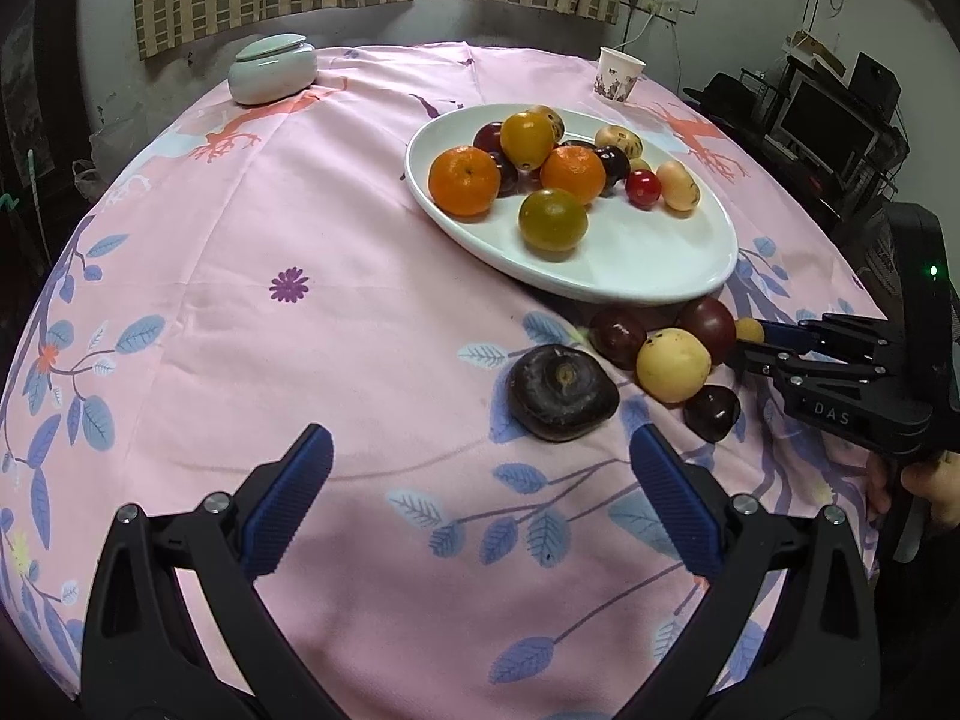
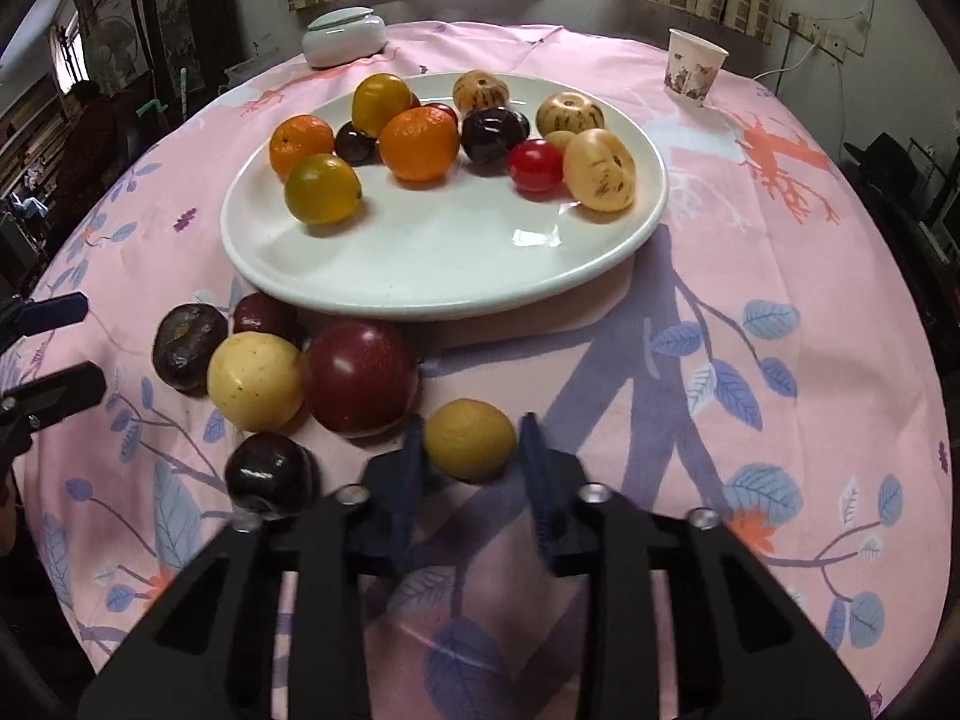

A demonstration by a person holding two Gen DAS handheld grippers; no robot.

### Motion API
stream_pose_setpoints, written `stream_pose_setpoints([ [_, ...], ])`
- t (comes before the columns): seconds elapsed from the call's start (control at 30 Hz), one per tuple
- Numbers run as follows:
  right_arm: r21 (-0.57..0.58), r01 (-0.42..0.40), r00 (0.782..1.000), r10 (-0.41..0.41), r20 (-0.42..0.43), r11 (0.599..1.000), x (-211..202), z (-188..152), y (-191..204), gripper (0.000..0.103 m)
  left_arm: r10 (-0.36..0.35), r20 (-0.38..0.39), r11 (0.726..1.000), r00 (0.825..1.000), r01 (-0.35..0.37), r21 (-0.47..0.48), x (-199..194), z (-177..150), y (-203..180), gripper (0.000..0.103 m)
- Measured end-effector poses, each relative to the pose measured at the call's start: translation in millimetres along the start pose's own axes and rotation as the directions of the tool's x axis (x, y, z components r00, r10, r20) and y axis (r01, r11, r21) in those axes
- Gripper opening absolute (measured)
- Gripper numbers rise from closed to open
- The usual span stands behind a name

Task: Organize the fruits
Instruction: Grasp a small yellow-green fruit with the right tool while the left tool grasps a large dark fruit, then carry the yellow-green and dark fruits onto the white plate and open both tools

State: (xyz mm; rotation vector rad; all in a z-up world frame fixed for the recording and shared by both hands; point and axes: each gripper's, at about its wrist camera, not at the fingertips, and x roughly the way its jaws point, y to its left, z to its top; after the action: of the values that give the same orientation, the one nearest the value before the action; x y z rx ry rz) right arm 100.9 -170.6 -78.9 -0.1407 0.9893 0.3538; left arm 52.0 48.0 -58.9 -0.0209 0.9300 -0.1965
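Note:
A white oval plate [image 1: 648,264] [image 2: 432,276] holds several fruits: oranges, dark plums, a red cherry tomato [image 2: 536,164] and speckled tan fruits. Loose fruits lie on the cloth in front of it: a dark flattened fruit [image 1: 561,391] [image 2: 187,348], a pale yellow fruit [image 1: 673,363] [image 2: 255,381], a dark red plum [image 1: 707,321] [image 2: 360,377], and small dark plums [image 1: 711,412] [image 2: 270,474]. My right gripper [image 2: 471,441] is shut on a small yellow fruit [image 2: 470,439] [image 1: 749,331], low over the cloth. My left gripper [image 1: 480,492] is open and empty, just short of the dark flattened fruit.
A pink patterned cloth [image 1: 360,330] covers the round table. A white lidded jar [image 1: 273,69] [image 2: 344,38] stands at the far left, a paper cup [image 1: 619,73] [image 2: 693,68] at the far right. Shelves and electronics stand beyond the table's right edge.

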Motion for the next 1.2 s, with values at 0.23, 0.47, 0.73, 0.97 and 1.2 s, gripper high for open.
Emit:
stream_pose_setpoints([
  [0.23,0.025,-0.028,0.999,0.027,0.034,0.999,-26.7,-10.2,-1.9,0.029,-0.042,-0.041,0.999,0.998,0.043,0.025,18.9,3.2,-11.5,0.101],
  [0.47,0.089,-0.042,0.998,0.038,0.052,0.995,-43.1,-24.4,-21.5,0.029,-0.026,-0.06,0.998,0.998,0.029,0.047,43.7,8.2,-21.3,0.076],
  [0.73,0.082,-0.073,0.996,0.068,0.063,0.994,-46.7,-27.6,-14.4,0.029,-0.095,-0.042,0.994,0.995,0.097,0.05,24.1,3.3,-30.6,0.05],
  [0.97,0.062,-0.08,0.995,0.077,0.058,0.995,-47.9,-25.9,-4.7,0.03,-0.118,0.016,0.992,0.993,0.117,0.053,-4.7,2.1,-31.0,0.05],
  [1.2,0.054,-0.083,0.995,0.08,0.059,0.995,-49.3,-25.7,0.7,0.03,-0.123,0.025,0.991,0.992,0.122,0.056,-14.4,1.0,-30.4,0.05],
])
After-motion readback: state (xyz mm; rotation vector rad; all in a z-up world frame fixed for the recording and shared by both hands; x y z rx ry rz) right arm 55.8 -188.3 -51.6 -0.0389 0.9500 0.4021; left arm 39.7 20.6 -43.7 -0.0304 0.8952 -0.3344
